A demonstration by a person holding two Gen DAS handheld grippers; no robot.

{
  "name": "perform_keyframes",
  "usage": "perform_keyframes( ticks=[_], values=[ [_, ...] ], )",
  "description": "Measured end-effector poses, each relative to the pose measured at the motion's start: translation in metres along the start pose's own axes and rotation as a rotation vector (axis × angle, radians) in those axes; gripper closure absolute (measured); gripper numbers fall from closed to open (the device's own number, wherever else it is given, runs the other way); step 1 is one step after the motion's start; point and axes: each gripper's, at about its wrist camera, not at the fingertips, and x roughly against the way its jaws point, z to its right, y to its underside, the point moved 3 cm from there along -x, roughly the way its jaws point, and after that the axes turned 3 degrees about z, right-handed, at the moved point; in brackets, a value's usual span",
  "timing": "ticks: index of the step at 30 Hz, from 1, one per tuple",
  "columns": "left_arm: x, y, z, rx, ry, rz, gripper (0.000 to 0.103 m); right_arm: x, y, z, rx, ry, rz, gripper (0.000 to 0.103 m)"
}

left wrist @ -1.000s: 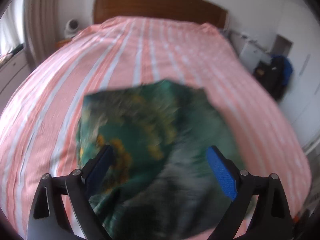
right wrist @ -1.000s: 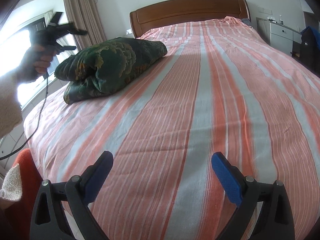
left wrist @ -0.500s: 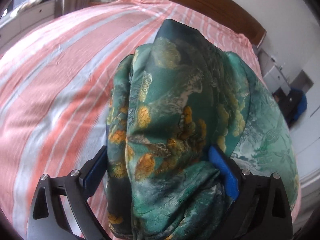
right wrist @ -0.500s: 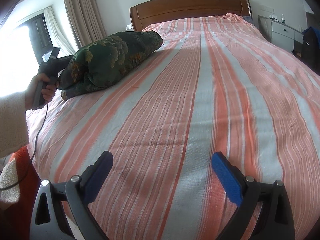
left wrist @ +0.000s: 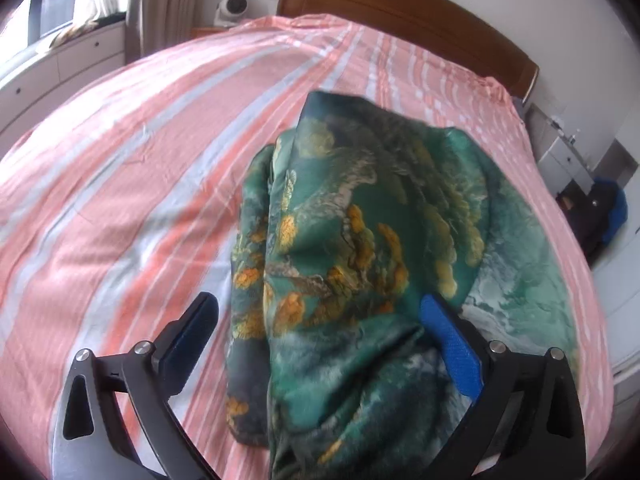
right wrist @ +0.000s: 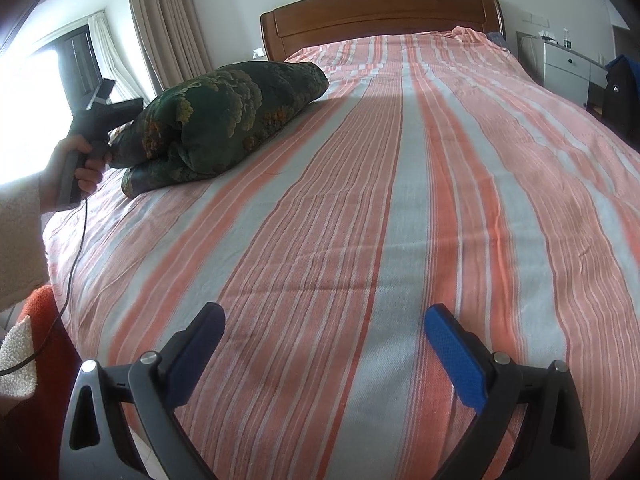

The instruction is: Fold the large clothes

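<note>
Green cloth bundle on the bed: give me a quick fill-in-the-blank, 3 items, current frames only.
1. The green patterned cloth bundle lies on a bed sheet striped in pink and ____.
2. The left gripper has its jaws ____ at the near end of the bundle.
3. The right gripper hovers over bare sheet, holding ____.
4. The headboard is made of ____.

Missing words: grey; open; nothing; wood

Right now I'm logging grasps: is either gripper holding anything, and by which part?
Nothing is held. The left gripper straddles the green garment's near end, open; the right gripper is open.
</note>
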Motion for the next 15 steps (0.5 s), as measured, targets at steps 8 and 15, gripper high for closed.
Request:
perform_keyframes(
  ticks=[8,15],
  values=[
    [0.073,0.008,0.022,-0.128,0.049,0.072,0.002,0.008,-0.001,0.002,-0.03,-0.012,0.018,0.004],
    [0.085,0.016,0.055,-0.246,0.103,0.061,0.002,0.01,0.001,-0.002,-0.013,-0.019,0.019,0.004]
  ],
)
